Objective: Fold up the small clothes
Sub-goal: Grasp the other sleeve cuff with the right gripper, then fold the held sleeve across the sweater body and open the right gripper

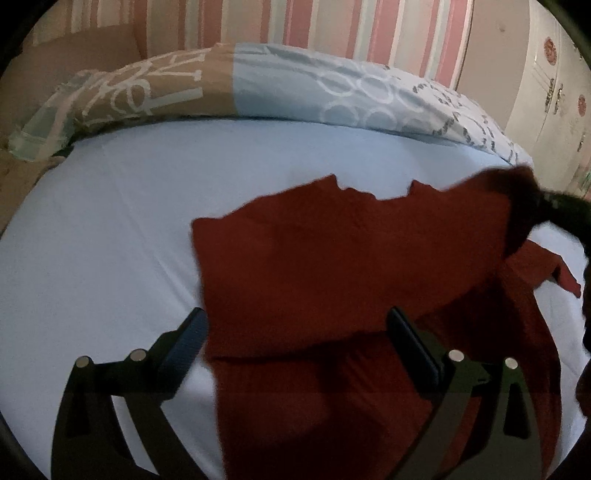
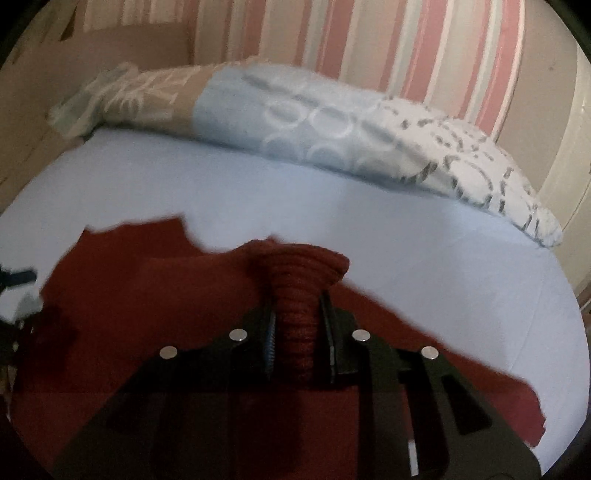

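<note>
I am holding the right gripper [image 2: 295,321] clamped on a bunched, ribbed edge of the dark red knitted garment [image 1: 351,266], which looks like a cuff or a hem, though I cannot tell which. The jaws are pressing on it from both sides, and the fabric is fanning out just past the fingertips. In the left wrist view this same gripper [image 1: 546,206] is showing dark and blurred at the right edge, with that part of the garment lifted and draped across the rest. I judge that I am carrying this side over to make a fold.

The garment is lying on the pale blue bed sheet [image 1: 110,240], near the front edge and towards the right, with one folded panel already resting flat on top of the lower layer. A small flap is sticking out to the right on the sheet.

I am keeping the left gripper [image 1: 295,339] with its jaws wide apart and holding nothing. One finger is hovering over bare sheet and the other over the red cloth, so it is straddling the folded edge, ready, I think, to pin or take it.

Beyond the garment, a rolled patterned blue, tan and white duvet [image 1: 295,88] is lying along the striped pink wall [image 1: 332,26]. I am seeing no basket, box or other container for clothes in either view.
</note>
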Motion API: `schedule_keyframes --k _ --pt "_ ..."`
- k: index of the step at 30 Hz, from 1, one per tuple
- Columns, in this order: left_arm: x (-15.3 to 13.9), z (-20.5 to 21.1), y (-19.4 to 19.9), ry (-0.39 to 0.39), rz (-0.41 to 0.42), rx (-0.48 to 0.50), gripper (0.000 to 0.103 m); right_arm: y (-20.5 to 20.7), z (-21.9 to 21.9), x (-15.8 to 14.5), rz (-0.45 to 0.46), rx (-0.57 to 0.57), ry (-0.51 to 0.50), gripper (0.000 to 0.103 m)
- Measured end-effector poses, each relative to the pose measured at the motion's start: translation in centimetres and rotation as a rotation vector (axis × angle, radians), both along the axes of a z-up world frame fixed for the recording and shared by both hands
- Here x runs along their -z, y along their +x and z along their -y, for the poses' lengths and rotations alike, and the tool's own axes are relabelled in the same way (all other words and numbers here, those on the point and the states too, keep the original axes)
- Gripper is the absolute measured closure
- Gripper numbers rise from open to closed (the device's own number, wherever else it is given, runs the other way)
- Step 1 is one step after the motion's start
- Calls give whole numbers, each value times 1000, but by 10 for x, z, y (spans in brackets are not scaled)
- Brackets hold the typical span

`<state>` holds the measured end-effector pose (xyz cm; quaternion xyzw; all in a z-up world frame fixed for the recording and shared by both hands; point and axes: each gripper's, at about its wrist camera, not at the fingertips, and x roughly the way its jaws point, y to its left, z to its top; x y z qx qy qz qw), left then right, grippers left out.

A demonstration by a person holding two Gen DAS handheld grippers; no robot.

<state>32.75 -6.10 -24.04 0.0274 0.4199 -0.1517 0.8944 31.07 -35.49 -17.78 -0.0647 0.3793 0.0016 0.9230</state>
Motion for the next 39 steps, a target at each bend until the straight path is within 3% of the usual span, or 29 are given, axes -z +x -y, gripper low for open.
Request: schedule_keyframes --k 3,6,8,9,10,11,14,16,20,23,26,31,33,36,39 --pt "-1 -3 2 5 0 -19 6 19 29 24 -68 58 44 82" --pt "3 -4 2 15 -10 -26 6 24 53 72 -188 107 124 78" --pt "5 -3 3 17 -17 -20 6 23 58 89 -232 128 111 56" --pt "4 -1 5 21 -16 -13 6 18 58 90 -234 137 113 51" --pt "3 0 6 24 -11 -8 6 10 62 84 -221 152 130 37" --pt "1 2 8 25 -4 -4 6 5 65 78 -203 166 143 26" --pt "1 16 22 3 -19 23 3 -23 69 48 -60 234 141 11" --pt "8 29 32 -7 -56 43 3 -25 51 43 -35 188 127 8" --pt "28 41 44 36 -139 39 3 2 25 71 -150 104 128 8" --pt "39 40 42 86 -152 51 3 14 34 96 -267 169 135 8" --pt "44 40 36 133 -125 79 3 11 62 105 -309 246 264 7" --pt "37 38 33 118 -124 35 3 2 55 95 -272 221 205 7" --pt "29 39 30 92 -115 31 3 -12 51 77 -194 200 171 6" --pt "20 42 25 44 -109 32 3 -40 69 55 -115 283 144 3" --pt "17 50 23 15 -109 50 3 -60 123 51 -98 411 179 3"
